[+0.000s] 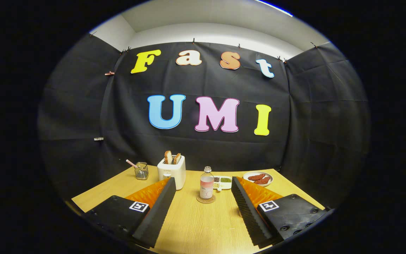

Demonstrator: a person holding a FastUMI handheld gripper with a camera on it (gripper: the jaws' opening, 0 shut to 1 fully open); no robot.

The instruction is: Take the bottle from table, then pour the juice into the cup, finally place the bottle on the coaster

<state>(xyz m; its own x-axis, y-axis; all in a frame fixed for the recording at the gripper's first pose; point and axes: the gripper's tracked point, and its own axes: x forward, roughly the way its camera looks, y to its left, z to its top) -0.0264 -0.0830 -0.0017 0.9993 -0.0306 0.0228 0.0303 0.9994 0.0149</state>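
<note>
Small clear glass bottle (206, 184) with pinkish juice and a pale cap stands upright on a round woven coaster (205, 199) mid-table, toward the far edge of the light wooden table (196, 225), dead ahead of the gripper (203, 192) and beyond its fingertips, long axis vertical. Fingers are spread wide, empty, bottle lined up with the gap. Bottle already sits where the task wants it; fits pre-pickup or post-placement, cup can't be made out for sure.
</note>
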